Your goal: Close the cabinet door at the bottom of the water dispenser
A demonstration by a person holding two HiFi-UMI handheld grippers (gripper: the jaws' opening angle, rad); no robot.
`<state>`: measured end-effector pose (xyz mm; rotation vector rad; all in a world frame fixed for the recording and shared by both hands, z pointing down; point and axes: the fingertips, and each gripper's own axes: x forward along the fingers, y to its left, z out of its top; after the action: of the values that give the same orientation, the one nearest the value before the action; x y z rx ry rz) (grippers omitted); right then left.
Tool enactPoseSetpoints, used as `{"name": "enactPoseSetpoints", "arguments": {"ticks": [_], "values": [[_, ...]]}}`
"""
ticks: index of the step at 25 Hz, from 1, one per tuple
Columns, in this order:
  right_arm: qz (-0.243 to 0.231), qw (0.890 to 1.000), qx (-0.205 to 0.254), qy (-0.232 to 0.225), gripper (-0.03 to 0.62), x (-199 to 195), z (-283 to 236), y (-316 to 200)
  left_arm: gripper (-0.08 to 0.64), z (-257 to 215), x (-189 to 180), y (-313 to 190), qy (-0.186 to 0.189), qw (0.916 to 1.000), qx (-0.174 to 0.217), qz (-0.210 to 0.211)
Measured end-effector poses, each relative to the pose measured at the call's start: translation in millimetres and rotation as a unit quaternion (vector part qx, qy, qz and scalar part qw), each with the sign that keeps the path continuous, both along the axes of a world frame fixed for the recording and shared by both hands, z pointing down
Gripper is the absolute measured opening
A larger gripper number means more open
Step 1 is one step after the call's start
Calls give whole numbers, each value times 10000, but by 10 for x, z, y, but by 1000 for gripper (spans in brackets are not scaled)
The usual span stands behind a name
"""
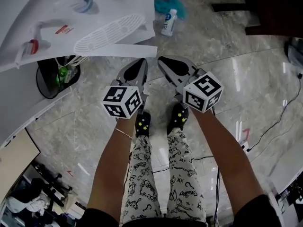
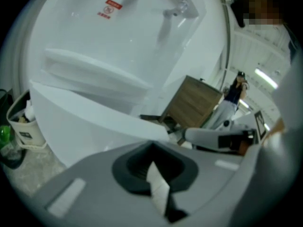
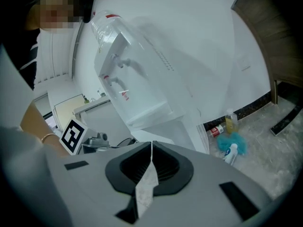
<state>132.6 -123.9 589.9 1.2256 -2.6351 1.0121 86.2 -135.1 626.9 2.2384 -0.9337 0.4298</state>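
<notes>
The white water dispenser (image 1: pixel 71 18) fills the upper left of the head view, its taps and drip tray facing me. Its lower cabinet door (image 1: pixel 128 51) stands swung open, seen edge-on as a white panel running to the right. My left gripper (image 1: pixel 141 63) and right gripper (image 1: pixel 163 61) are side by side just below the door's free edge, both shut on nothing; I cannot tell if they touch it. The left gripper view shows its jaws (image 2: pixel 152 148) together under the door panel (image 2: pixel 94 112). In the right gripper view the gripper (image 3: pixel 151 145) points at the dispenser (image 3: pixel 137 79).
A black bin (image 1: pixel 49 77) with a green item stands left of the dispenser's base. Bottles (image 1: pixel 168 21) and a blue cloth (image 1: pixel 163 4) lie on the marble floor by the wall. Cables (image 1: pixel 279 117) trail at the right. My feet (image 1: pixel 161 119) stand below the grippers.
</notes>
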Motion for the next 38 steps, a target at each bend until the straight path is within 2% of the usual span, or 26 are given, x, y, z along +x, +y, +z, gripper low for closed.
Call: {"name": "enactPoseSetpoints", "arguments": {"ticks": [5, 14, 22, 25, 29, 34, 36, 38], "values": [[155, 9997, 66, -150, 17, 139, -54, -134, -2, 6, 148, -310, -71, 9998, 136, 133], [126, 9997, 166, -159, 17, 307, -139, -219, -2, 44, 176, -686, 1, 9996, 192, -219], [201, 9994, 193, -184, 17, 383, -155, -227, -2, 26, 148, -922, -19, 9992, 325, -212], [235, 9993, 206, -213, 17, 375, -185, -249, -2, 0, 143, -912, -8, 9992, 334, -198], [398, 9986, 202, -297, 17, 403, -259, -302, -2, -61, 137, -777, 201, 9990, 260, -313], [296, 9993, 164, -166, 17, 333, -310, -230, -2, -135, 49, -476, 515, 9972, -30, -535], [309, 9993, 123, -143, 17, 320, -319, -148, -2, -213, -6, -346, 493, 9975, 4, -508], [363, 9991, 54, -213, 17, 309, -328, -49, -2, -324, -31, -179, 381, 9987, 148, -310]]}}
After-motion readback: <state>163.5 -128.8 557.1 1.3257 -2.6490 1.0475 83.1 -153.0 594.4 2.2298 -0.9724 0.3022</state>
